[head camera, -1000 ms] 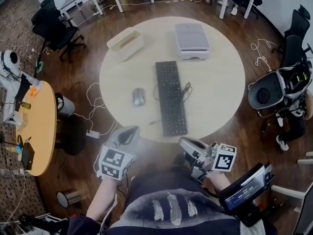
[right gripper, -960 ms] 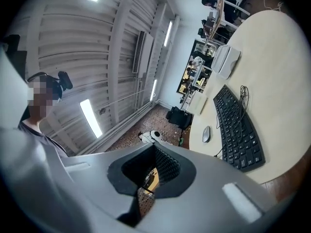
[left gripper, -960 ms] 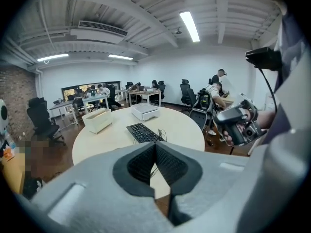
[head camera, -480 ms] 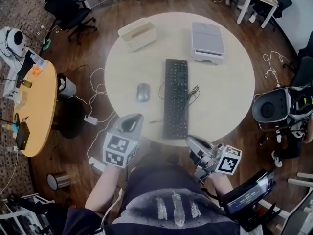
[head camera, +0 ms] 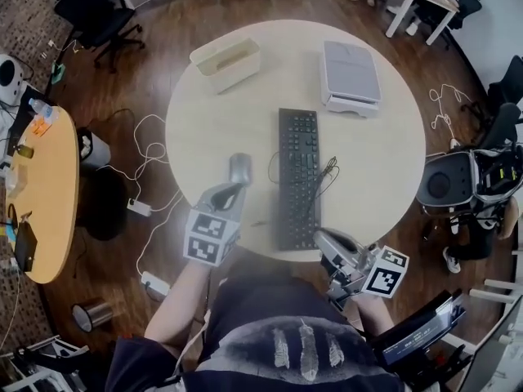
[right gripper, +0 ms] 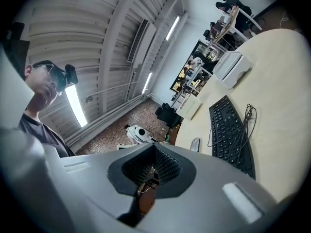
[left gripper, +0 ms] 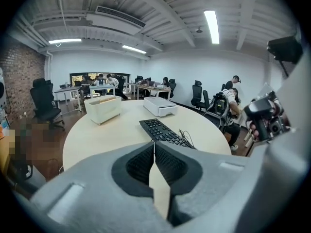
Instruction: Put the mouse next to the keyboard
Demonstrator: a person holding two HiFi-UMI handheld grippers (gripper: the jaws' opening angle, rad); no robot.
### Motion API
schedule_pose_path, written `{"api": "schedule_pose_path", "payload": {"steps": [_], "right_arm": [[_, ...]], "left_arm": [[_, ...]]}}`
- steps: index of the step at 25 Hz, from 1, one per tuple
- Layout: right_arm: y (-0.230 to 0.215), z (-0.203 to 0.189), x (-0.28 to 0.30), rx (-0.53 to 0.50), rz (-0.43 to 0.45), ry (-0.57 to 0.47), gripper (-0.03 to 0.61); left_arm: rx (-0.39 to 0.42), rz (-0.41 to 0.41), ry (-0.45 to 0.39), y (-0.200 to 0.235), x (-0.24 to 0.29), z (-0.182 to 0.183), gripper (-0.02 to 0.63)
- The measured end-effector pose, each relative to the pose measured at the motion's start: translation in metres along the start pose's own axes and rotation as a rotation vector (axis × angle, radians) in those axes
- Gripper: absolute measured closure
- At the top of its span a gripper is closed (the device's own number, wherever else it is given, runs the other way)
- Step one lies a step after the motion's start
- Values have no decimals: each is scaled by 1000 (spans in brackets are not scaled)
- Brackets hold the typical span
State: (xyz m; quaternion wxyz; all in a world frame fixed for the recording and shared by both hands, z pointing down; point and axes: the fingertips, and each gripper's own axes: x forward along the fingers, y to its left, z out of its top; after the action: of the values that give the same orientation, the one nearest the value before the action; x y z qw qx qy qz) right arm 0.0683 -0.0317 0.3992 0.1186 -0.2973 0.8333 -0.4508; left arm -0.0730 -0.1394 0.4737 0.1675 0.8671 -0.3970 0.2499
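The mouse (head camera: 239,168) lies on the desk (head camera: 368,153) just ahead of the left hand-held gripper (head camera: 230,191), lengthwise along its reach. The right hand-held gripper (head camera: 325,238) sits farther off. Both have their jaws together, empty.

My left gripper (head camera: 231,189): grey, black-white marker cube.
My right gripper (head camera: 320,237): likewise.
My shirt (head camera: 302,333): dark, three pale feather prints.

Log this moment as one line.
left gripper: shut, empty, near mouse | right gripper: shut, empty | mouse: left of keyboard, apart
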Motion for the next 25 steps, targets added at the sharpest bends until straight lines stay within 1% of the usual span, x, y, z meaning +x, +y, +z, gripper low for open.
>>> {"api": "schedule_pose_path", "payload": {"steps": [3,5,6,7,8,9,10,11,13,19,23,25], "right_arm": [[-2,4,20,4,-20,-1,580],[-4,5,28,15,-45,-4,580],[-6,5,32,18,-57,-3,580],[-8,5,36,20,-67,-1,580],[-9,4,39,22,-75,1,580],[-9,4,43,23,-81,3,580],[-10,5,45,25,-86,3,580],[-11,6,48,25,-92,3,580],[-13,8,49,24,-108,3,580],[-18,9,58,29,-149,25,580],[-22,7,62,35,-165,39,580],[-23,5,61,40,-176,42,580]], "left_arm": [[0,-19,38,20,20,-9,598],[-14,-57,82,27,34,-18,594],[-25,-73,108,31,41,-23,578],[-40,-78,134,35,48,-29,520],[-56,-73,159,40,54,-35,400],[-75,-60,177,45,59,-40,231],[-92,-45,187,51,64,-43,136],[-105,-34,192,56,69,-46,123],[-116,-35,210,60,80,-51,123],[-109,-34,291,66,111,-74,123],[-85,-26,281,71,128,-78,123],[-80,-19,296,72,135,-87,124]]}}
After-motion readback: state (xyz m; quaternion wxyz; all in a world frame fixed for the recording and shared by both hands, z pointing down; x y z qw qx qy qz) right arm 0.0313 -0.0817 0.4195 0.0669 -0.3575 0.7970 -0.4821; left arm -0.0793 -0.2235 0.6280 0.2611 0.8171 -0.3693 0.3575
